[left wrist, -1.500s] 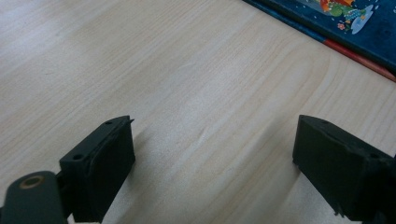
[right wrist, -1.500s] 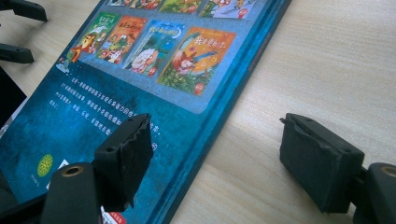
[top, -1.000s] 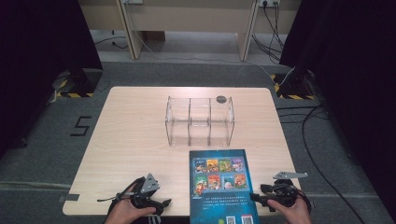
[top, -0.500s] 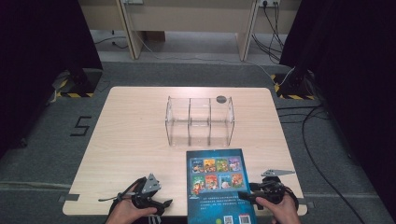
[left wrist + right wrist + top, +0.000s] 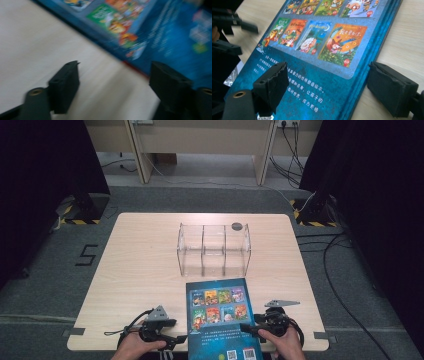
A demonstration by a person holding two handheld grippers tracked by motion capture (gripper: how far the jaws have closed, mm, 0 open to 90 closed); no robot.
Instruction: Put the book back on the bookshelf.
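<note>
Book (image 5: 222,317), blue-covered, back face up, lies flat at the near edge of the wooden table (image 5: 140,265), its lower end reaching the table's front rim. Eight small colour cover pictures sit in two rows on its upper half; white text and two code squares lie below them. Clear plastic organiser (image 5: 214,249), three compartments side by side, stands past the book's far edge, near mid-table. Small dark round disc (image 5: 236,226) rests beside the organiser's far right corner. Grey carpet surrounds the table, with a "5" marked on the floor (image 5: 87,255) at left, black curtains on both sides, and cables trailing at right.

Left gripper (image 5: 176,339) is held at the book's left edge; its jaws have just been closing, yet they stand apart with bare tabletop between them. Right gripper (image 5: 248,328) is held at the book's right edge, jaws just opening and spread wide, one over the cover and one over the table, straddling the edge without pressing it.

Right gripper view resolves the printed Chinese text and the book's thick layered edge (image 5: 372,50), plus the other gripper (image 5: 234,23) beyond. Left gripper view, blurred, shows the book's corner (image 5: 140,42) ahead of the jaws.
</note>
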